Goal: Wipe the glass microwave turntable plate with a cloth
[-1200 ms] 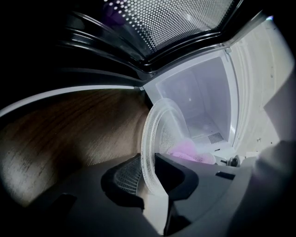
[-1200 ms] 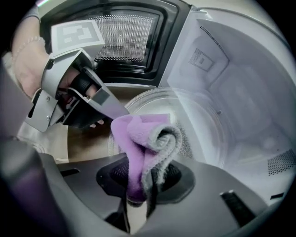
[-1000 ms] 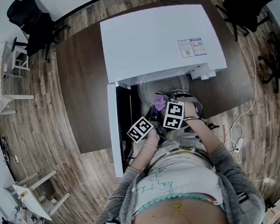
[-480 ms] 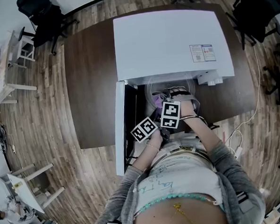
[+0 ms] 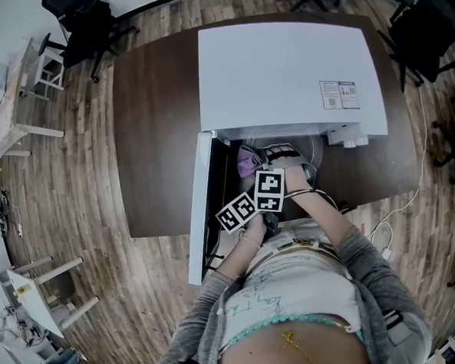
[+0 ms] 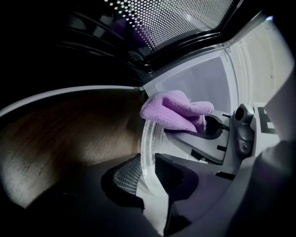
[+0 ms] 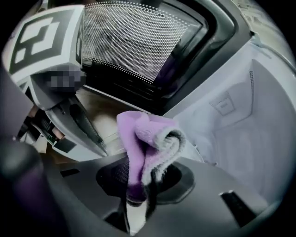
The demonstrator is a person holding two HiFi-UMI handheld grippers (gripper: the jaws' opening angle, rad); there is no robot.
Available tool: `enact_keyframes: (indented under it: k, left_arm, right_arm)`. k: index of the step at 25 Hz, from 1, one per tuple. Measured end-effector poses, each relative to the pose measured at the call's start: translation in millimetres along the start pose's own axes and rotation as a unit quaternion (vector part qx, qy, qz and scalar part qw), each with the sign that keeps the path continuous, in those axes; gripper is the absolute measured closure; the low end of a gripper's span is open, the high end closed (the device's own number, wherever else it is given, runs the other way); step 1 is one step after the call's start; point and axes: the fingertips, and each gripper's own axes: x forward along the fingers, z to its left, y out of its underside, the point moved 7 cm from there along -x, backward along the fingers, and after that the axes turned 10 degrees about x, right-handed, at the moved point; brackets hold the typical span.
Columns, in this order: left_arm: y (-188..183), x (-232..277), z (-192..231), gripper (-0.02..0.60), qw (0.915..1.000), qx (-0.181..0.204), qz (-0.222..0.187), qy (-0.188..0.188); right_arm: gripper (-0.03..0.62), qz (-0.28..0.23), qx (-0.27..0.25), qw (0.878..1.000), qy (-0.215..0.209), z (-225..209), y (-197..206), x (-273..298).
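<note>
Turntable plate (image 6: 147,139) sat clamped in your left hand-held gripper (image 6: 147,181); your right hand-held gripper (image 7: 138,183) pinched the cloth (image 7: 144,139), best swept flat.

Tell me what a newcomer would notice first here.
First, the purple cloth, bunched in the right claw at the mouth of the open white microwave. Next, the glass turntable plate, gripped by its rim in the left claw, right beside the cloth.

A white microwave (image 5: 286,74) stands on the dark wooden table (image 5: 156,143).
</note>
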Motion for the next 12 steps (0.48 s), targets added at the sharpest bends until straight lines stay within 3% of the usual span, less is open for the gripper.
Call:
enact_keyframes:
  k: [12]
  left_arm:
    - [-1, -1, -2, 0.489, 1.0000, -0.003, -0.004, 0.001]
  right_arm:
    - [0.482, -0.020, 0.011, 1.000, 0.016, -22, -10, 4]
